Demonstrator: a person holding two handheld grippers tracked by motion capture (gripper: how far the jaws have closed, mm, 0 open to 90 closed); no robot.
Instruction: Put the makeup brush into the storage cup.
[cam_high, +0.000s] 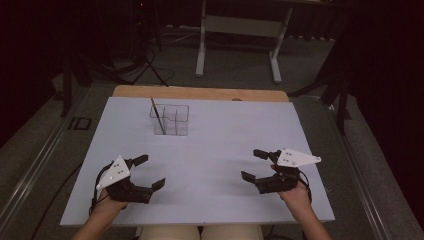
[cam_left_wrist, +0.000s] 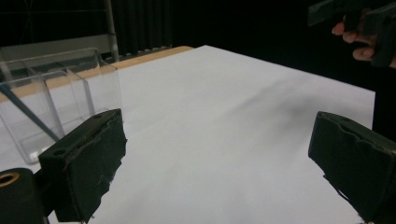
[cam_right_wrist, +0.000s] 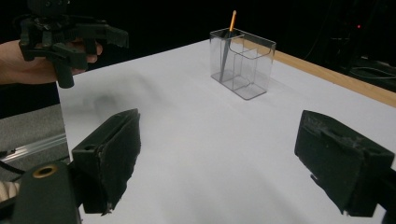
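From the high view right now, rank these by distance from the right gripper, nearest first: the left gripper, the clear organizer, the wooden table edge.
Measured from the right gripper at the near right:
1. Left gripper, across the white sheet at the near left.
2. Clear organizer, farther back and left of centre, with a pencil leaning in its left compartment.
3. Wooden table edge, along the far side beyond the organizer.

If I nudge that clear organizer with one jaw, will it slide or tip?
The clear organizer looks thin-walled and light, so it probably slides on the smooth white table. It stands tall on a narrow base, and the pencil leans inside, so a high push may tip it.
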